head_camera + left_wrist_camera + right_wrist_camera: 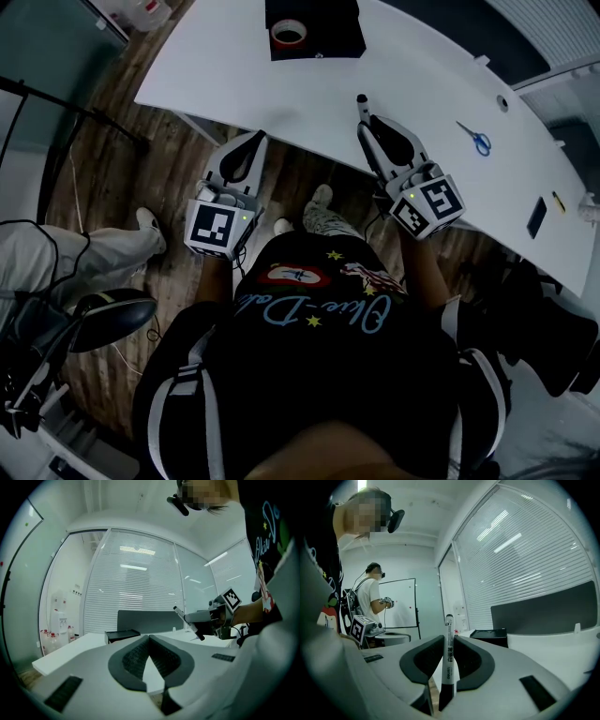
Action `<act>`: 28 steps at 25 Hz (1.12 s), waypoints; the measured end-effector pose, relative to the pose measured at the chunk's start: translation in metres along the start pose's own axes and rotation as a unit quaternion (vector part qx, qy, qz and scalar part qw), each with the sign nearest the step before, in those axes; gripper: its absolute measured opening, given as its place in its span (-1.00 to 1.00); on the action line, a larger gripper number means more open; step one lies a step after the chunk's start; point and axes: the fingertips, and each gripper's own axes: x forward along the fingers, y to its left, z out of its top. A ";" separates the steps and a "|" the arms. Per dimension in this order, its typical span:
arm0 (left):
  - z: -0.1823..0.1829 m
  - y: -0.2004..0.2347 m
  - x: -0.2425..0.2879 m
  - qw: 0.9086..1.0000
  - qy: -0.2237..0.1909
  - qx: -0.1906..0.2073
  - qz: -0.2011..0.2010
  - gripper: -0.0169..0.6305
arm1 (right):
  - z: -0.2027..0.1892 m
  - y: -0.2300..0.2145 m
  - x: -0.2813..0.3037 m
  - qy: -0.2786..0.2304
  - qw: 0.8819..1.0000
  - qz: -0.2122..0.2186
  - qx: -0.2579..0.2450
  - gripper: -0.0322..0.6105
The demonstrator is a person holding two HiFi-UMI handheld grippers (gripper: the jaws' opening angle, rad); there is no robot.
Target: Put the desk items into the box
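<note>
A black box (347, 42) stands on the white desk (234, 84) at its far side, with a roll of tape (289, 35) inside. My right gripper (366, 127) is at the desk's near edge, shut on a white marker with a black cap (362, 101). In the right gripper view the marker (449, 658) stands upright between the pads of my right gripper (449, 641), and the box (490, 634) lies beyond. My left gripper (253, 142) hovers off the desk edge over the floor, shut with nothing in it. From the left gripper view (149, 639) I see the box (122, 634) and the marker (187, 623).
Blue-handled scissors (479, 141) and a flat black item (536, 217) lie on the desk to the right. A seated person's leg (84, 258) and a chair (112, 319) are at the left. Another person (372, 599) stands by a whiteboard in the background.
</note>
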 end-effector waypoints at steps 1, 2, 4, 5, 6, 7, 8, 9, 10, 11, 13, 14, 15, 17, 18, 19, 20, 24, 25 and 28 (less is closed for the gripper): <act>0.001 0.001 0.003 1.000 -0.003 -0.001 0.001 -0.96 | 0.001 -0.003 0.001 0.001 1.000 -0.001 -0.002 -0.69; 0.002 0.003 0.006 1.000 -0.005 -0.001 0.002 -0.96 | 0.003 -0.007 0.003 0.000 1.000 -0.002 -0.003 -0.69; 0.004 0.005 0.012 1.000 -0.006 0.001 0.002 -0.96 | 0.007 -0.016 0.007 -0.003 1.000 -0.002 -0.003 -0.69; 0.004 0.007 0.015 1.000 -0.005 0.001 0.003 -0.96 | 0.009 -0.019 0.011 -0.005 1.000 -0.001 -0.005 -0.69; 0.004 0.009 0.018 1.000 -0.003 -0.002 0.005 -0.96 | 0.011 -0.022 0.015 -0.006 1.000 0.002 -0.008 -0.69; 0.004 0.012 0.021 1.000 -0.002 -0.006 0.006 -0.96 | 0.012 -0.024 0.021 -0.006 1.000 0.007 -0.012 -0.69; 0.004 0.015 0.024 1.000 0.000 -0.008 0.007 -0.96 | 0.013 -0.026 0.026 -0.004 1.000 0.014 -0.017 -0.69; 0.005 0.019 0.027 1.000 0.001 -0.008 0.006 -0.96 | 0.014 -0.027 0.032 -0.001 1.000 0.022 -0.022 -0.69; 0.006 0.023 0.030 1.000 0.003 -0.007 0.007 -0.96 | 0.015 -0.029 0.038 0.001 0.999 0.029 -0.026 -0.69; 0.007 0.028 0.033 1.000 0.003 -0.005 0.011 -0.96 | 0.017 -0.031 0.043 0.001 0.999 0.034 -0.028 -0.69; 0.012 0.039 0.038 1.000 -0.004 0.002 0.028 -0.96 | 0.021 -0.036 0.053 -0.002 0.999 0.039 -0.029 -0.69; 0.015 0.042 0.041 0.999 -0.008 0.005 0.034 -0.96 | 0.022 -0.038 0.058 -0.002 0.999 0.041 -0.029 -0.69; 0.017 0.044 0.044 0.999 -0.009 0.007 0.036 -0.96 | 0.022 -0.041 0.061 -0.002 0.999 0.043 -0.030 -0.69; 0.016 0.046 0.051 0.999 -0.003 0.011 0.033 -0.96 | 0.020 -0.046 0.068 0.000 0.998 0.048 -0.030 -0.69; 0.015 0.047 0.054 0.999 0.000 0.014 0.033 -0.96 | 0.020 -0.049 0.071 -0.001 0.998 0.049 -0.028 -0.69; 0.014 0.049 0.057 0.999 0.002 0.015 0.034 -0.96 | 0.020 -0.051 0.073 -0.002 0.998 0.050 -0.025 -0.69; 0.014 0.051 0.059 0.999 0.004 0.015 0.036 -0.96 | 0.021 -0.053 0.076 -0.003 0.998 0.050 -0.023 -0.69; 0.014 0.057 0.069 0.999 0.014 0.013 0.039 -0.96 | 0.022 -0.064 0.082 -0.006 0.999 0.048 -0.016 -0.69; 0.014 0.058 0.074 0.999 0.016 0.012 0.039 -0.96 | 0.023 -0.069 0.084 -0.005 0.999 0.047 -0.015 -0.69; 0.012 0.056 0.098 0.999 0.024 0.011 0.037 -0.96 | 0.023 -0.093 0.086 -0.008 0.999 0.047 -0.010 -0.69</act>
